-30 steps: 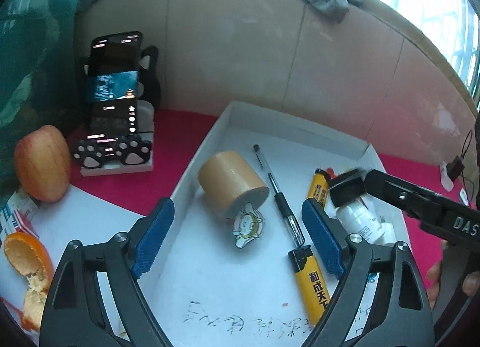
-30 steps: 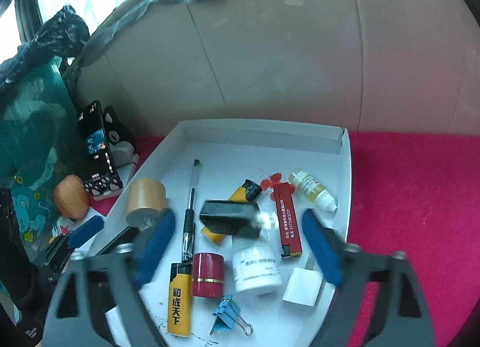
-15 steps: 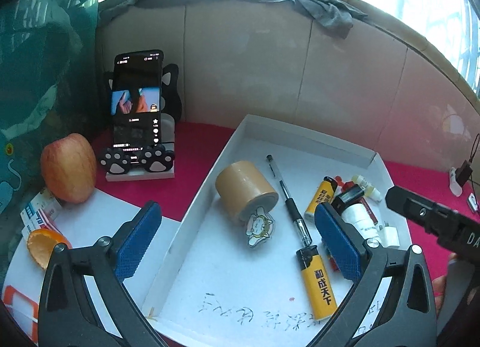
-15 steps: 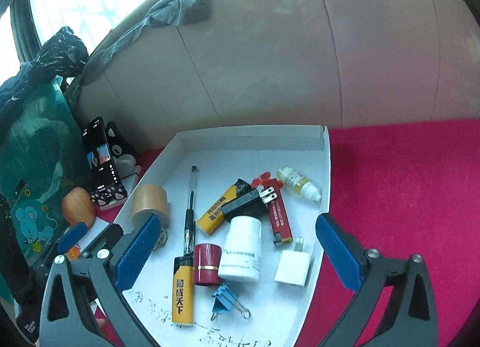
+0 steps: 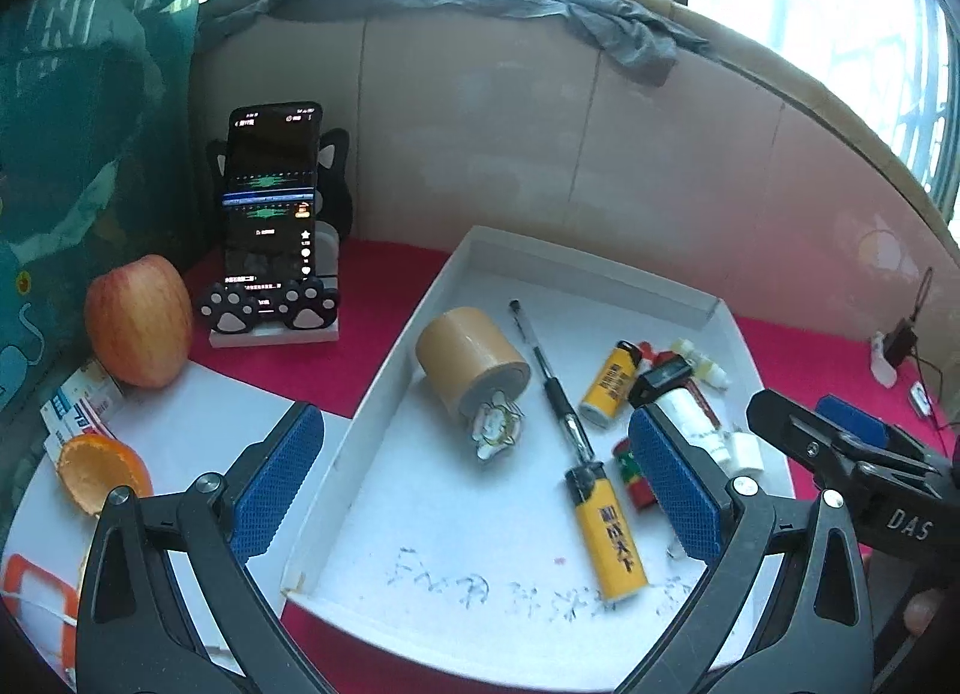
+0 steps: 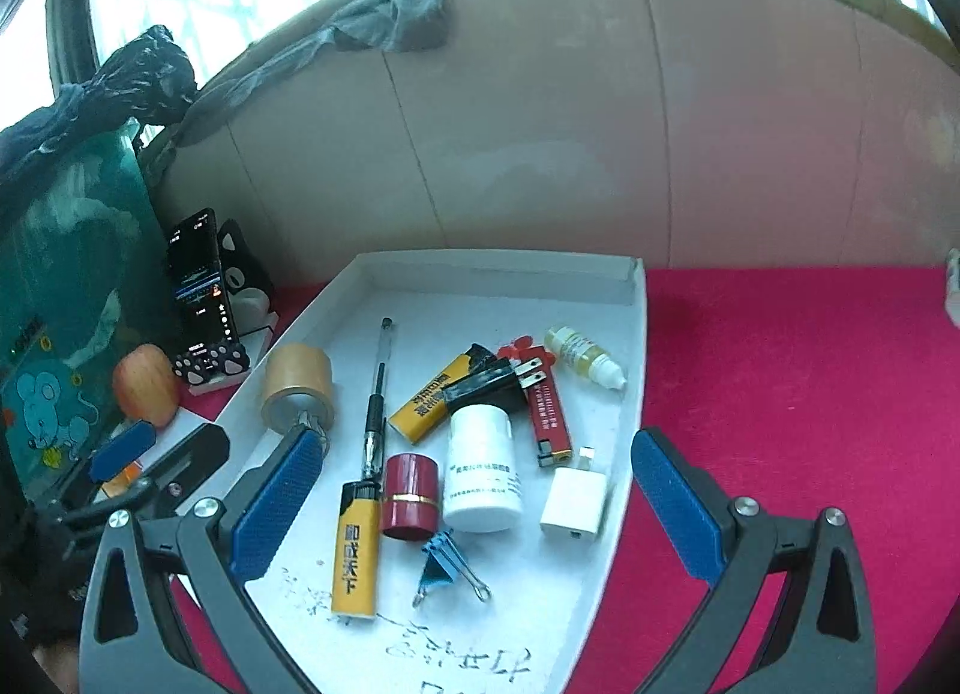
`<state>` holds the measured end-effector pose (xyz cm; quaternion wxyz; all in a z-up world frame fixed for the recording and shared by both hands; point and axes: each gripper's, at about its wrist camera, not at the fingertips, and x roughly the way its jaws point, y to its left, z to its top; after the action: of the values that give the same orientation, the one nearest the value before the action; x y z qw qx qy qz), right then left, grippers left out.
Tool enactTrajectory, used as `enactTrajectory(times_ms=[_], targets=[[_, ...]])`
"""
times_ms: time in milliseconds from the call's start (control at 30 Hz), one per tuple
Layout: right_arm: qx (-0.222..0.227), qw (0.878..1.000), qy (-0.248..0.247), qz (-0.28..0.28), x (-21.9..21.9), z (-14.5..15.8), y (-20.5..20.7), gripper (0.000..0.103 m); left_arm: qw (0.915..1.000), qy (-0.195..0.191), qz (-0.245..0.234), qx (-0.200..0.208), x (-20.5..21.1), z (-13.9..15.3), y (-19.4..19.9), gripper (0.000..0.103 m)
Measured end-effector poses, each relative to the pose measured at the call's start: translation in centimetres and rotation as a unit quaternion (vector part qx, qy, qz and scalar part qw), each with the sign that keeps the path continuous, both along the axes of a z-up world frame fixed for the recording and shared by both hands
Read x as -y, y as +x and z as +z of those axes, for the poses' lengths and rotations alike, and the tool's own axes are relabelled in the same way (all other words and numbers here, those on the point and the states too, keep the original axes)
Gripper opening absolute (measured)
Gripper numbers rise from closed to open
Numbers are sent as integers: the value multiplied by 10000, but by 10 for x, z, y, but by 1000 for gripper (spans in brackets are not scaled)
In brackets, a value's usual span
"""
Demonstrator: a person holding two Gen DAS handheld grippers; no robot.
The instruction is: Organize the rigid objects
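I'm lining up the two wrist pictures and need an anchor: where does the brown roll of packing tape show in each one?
Left wrist view: the brown roll of packing tape lies near the picture's centre, against the white cardboard tray's left wall.
Right wrist view: the same roll sits left of centre, above the right gripper's left finger.
Shared landmark: the black ballpoint pen, lying just right of the roll in both.

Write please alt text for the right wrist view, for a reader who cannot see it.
A white tray on a red cloth holds small items: two yellow lighters, a pen, a white bottle, a red cap, a white charger and a tape roll. The right claw hovers open and empty above them.
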<state>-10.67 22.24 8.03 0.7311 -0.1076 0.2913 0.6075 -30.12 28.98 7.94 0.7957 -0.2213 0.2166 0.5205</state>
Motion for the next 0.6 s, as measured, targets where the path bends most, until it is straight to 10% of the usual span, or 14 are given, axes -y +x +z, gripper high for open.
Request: enactTrajectory(times_ms=[300,600], targets=[[1080,9938,266,-67,40,16,-26,103,9986,249,28,-466,39,26,3,103],[1120,9902,746,-363,97,36,-20,103,9954,284,687,-603,88,63,6,103]])
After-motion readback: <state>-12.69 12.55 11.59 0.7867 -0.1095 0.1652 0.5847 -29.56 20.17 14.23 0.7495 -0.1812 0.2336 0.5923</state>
